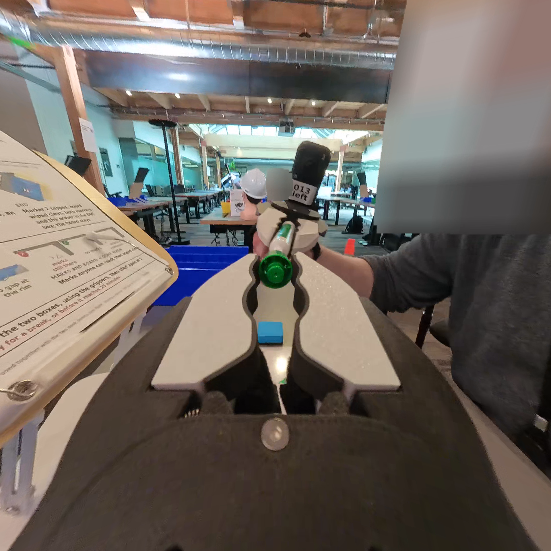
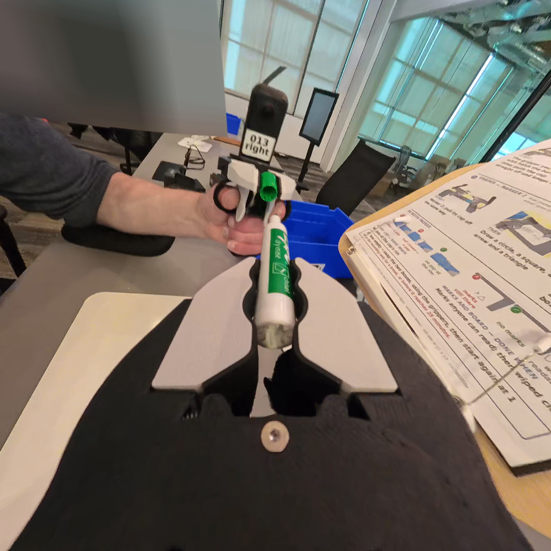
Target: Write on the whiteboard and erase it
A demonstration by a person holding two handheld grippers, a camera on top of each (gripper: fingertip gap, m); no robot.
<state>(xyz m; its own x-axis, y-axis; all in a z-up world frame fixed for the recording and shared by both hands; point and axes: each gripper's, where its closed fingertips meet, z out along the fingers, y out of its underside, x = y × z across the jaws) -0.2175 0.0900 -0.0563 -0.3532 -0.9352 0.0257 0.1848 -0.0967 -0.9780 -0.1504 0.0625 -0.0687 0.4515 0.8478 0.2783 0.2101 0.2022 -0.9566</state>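
Left hand-held gripper (image 1: 274,272) is clamping the green cap (image 1: 275,270), and the right hand-held gripper (image 2: 275,280) is gripping the green-and-white marker (image 2: 275,283) by its barrel — cap and tip just apart, up above the worktop (image 2: 89,268). Blue eraser (image 1: 270,332) is sitting on the whiteboard (image 2: 89,343) below.

Marker (image 2: 275,286): white barrel, green label, uncapped, clamped lengthwise in right tongs (image 2: 274,278), tip toward green cap (image 1: 275,270). Cap pinched in left tongs (image 1: 274,272). Blue eraser (image 1: 270,333) flat on whiteboard (image 2: 89,343).
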